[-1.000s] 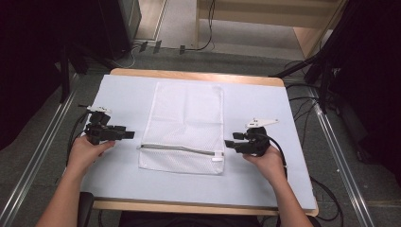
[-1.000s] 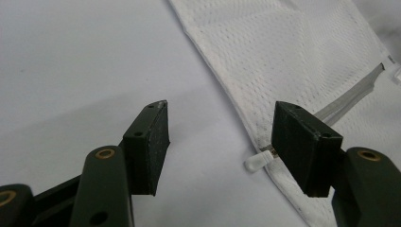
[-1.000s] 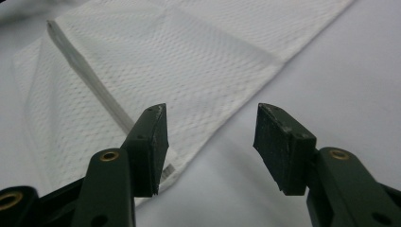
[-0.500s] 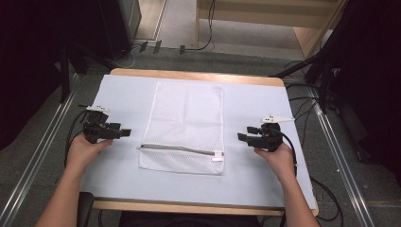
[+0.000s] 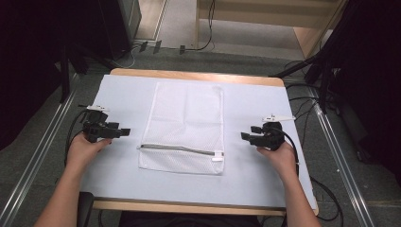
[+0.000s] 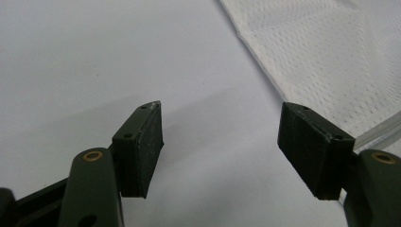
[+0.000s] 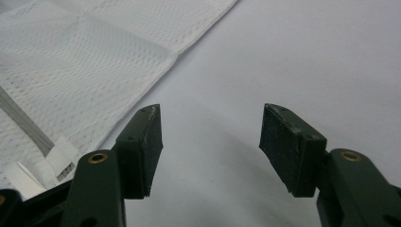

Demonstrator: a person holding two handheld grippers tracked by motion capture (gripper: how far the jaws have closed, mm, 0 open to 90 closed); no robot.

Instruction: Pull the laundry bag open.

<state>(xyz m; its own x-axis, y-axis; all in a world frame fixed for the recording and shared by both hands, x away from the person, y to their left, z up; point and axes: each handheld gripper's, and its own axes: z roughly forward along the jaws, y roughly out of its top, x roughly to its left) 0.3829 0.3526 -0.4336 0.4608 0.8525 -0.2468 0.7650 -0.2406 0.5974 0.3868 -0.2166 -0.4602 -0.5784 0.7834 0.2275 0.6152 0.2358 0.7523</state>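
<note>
Lab: cables (image 5: 302,106), floor rails (image 5: 35,161)

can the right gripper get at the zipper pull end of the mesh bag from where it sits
Probably yes. The right gripper is open, empty and aimed at the mesh bag; only bare table cover lies between it and the zipper pull. The pull lies flat, so pinching it may be fiddly.

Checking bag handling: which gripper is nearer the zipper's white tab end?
Right. The right gripper sits just beside the bag's tab corner; the left gripper is across the mesh bag, off its opposite edge.
</note>
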